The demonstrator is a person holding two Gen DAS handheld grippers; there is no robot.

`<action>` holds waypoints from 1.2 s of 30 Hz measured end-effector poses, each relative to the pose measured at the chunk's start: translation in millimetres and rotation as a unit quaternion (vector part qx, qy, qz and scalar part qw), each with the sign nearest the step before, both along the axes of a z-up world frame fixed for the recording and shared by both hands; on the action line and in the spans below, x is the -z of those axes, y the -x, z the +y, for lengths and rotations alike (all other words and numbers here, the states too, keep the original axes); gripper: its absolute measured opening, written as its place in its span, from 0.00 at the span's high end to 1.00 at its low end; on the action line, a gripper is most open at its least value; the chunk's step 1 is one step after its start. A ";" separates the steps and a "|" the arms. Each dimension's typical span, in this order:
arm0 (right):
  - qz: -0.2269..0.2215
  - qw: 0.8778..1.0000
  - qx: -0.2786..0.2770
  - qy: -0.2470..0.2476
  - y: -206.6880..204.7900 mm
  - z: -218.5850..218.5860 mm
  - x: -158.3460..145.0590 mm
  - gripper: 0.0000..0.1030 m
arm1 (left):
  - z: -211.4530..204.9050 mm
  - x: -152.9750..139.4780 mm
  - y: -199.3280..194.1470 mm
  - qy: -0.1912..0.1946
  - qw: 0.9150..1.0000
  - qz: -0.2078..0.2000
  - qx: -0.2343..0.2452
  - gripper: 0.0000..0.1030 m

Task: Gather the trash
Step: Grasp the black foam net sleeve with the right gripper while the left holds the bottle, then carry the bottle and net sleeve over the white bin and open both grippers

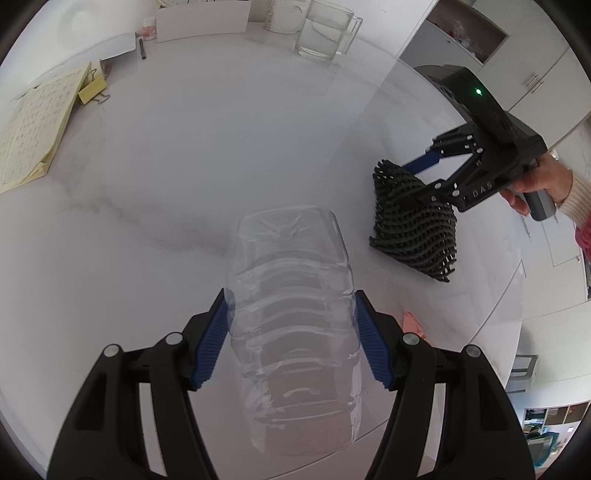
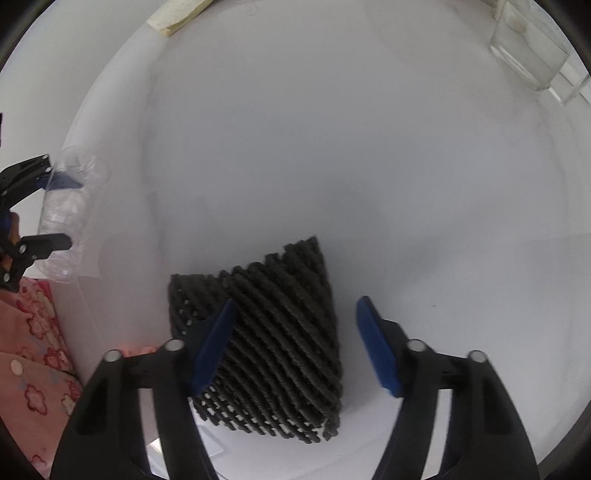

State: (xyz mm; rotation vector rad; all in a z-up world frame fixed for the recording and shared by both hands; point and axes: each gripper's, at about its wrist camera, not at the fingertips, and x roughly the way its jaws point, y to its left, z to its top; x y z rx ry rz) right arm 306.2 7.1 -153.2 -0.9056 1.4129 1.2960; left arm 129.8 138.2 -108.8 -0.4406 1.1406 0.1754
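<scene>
A clear, ribbed plastic bottle sits between the blue pads of my left gripper, which is shut on its sides above the white table. The right wrist view shows that bottle and the left gripper at the far left. A black foam mesh sleeve lies on the table to the right. My right gripper points down over its top, held by a hand. In the right wrist view the right gripper straddles the mesh. Its left pad is against the mesh and its right pad stands apart.
A glass pitcher stands at the far side, also seen as the pitcher. A yellow notebook, a white card and a pen lie at the back left. Pink floral clothing is at the table's near edge.
</scene>
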 end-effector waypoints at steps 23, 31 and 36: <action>-0.162 0.901 0.378 -0.136 156.2 -216.3 -100.4 0.82 | -101.6 -57.2 22.5 -0.052 0.992 -0.046 0.104 0.38; -0.164 0.850 0.484 -0.129 269.1 -342.2 -102.7 0.80 | -241.9 -75.6 71.7 -0.049 0.972 -0.053 0.224 0.38; -0.168 0.825 0.526 -0.124 333.8 -416.6 -98.7 0.79 | -335.9 -76.2 114.1 -0.053 0.952 -0.056 0.295 0.38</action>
